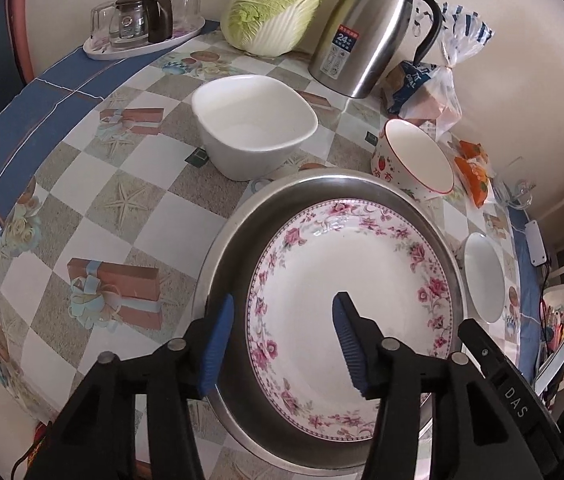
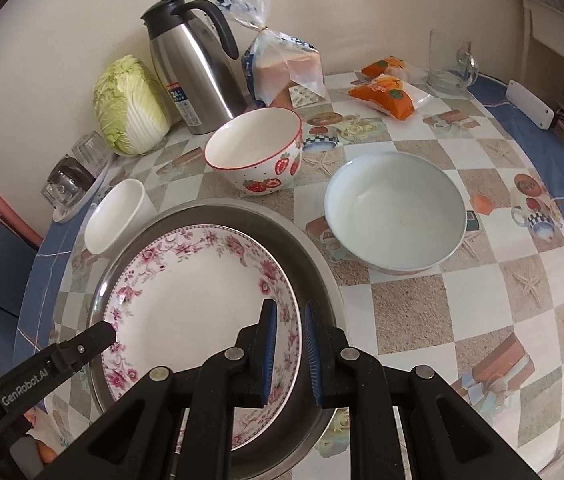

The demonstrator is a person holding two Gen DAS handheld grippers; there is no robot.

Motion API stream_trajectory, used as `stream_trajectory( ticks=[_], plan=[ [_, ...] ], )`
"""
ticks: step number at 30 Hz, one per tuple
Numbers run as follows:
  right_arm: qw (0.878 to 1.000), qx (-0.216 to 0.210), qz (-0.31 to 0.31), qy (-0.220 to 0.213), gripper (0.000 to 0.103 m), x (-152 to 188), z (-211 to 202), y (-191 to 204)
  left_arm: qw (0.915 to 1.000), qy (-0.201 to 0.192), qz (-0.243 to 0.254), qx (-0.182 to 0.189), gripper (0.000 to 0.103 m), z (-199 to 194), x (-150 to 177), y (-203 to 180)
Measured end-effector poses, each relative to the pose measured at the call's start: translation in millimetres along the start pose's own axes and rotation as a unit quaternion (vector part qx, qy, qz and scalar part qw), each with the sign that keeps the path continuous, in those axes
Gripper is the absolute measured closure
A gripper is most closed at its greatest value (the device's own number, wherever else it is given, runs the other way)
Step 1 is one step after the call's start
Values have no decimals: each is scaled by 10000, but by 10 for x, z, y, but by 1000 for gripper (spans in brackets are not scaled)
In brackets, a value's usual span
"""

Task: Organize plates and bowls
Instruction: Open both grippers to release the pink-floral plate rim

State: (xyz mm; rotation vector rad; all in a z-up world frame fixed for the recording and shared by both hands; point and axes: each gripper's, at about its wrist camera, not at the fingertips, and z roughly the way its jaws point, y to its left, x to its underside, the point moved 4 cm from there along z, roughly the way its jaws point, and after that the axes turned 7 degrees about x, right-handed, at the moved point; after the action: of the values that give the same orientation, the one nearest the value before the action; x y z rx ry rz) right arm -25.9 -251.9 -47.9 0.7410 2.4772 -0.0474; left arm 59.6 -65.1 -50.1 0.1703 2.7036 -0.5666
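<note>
A floral-rimmed plate (image 1: pixel 362 280) (image 2: pixel 186 288) lies inside a wide steel basin (image 1: pixel 238 248) (image 2: pixel 314 280). My left gripper (image 1: pixel 282 308) is open, its fingers straddling the plate's left rim. My right gripper (image 2: pixel 289 320) is nearly closed around the plate's right rim; contact is unclear. A white squarish bowl (image 1: pixel 254 124) (image 2: pixel 116 216), a strawberry bowl (image 1: pixel 414 156) (image 2: pixel 258 152) and a pale blue bowl (image 2: pixel 396 208) (image 1: pixel 484 276) stand on the table around the basin.
Along the wall stand a cabbage (image 1: pixel 274 4), a steel thermos jug (image 1: pixel 374 28), bagged bread (image 2: pixel 282 68), orange snack packs (image 2: pixel 386 92), a glass mug (image 2: pixel 448 64) and a tray of glasses (image 1: pixel 142 20). The checkered tablecloth (image 1: pixel 94 200) covers the table.
</note>
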Motion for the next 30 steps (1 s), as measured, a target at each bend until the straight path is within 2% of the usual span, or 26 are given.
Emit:
stream_trajectory(
  ticks=[3,5,7,8,9,11,17,20,25,27,30],
  plan=[
    [10000,-12,8,-30,74,-3,-14,-14,10000,-15,33,-57,42,2,-10,-12],
    [10000,9,-16,-88,70,-6,-38,-13,10000,-11,54,-75,34,2,-6,-17],
    [9999,24,-46,-125,59,-12,-51,-13,9999,-14,99,-122,31,9,-6,-24],
    [9999,26,-47,-131,48,-14,-52,-14,9998,-31,129,-161,30,10,-7,-27],
    [9999,28,-53,-143,44,-14,-54,-14,9997,-48,146,-196,27,10,-7,-26],
    [9998,37,-79,-150,41,-17,-48,-12,9995,-103,165,-245,20,4,-12,-19],
    [9997,115,-170,-111,25,2,-12,-14,9981,-256,229,-505,18,-5,-24,19],
    [9996,149,-192,-112,16,9,-2,-20,9971,-289,217,-664,4,2,-26,57],
    [9996,169,-219,-112,12,17,4,-22,9965,-292,141,-773,3,9,-27,113],
    [9995,189,-235,-102,3,25,9,-25,9963,-240,128,-816,3,33,-21,129],
    [9994,212,-246,-105,1,24,8,-24,9961,-217,132,-850,3,41,-11,132]
  ],
)
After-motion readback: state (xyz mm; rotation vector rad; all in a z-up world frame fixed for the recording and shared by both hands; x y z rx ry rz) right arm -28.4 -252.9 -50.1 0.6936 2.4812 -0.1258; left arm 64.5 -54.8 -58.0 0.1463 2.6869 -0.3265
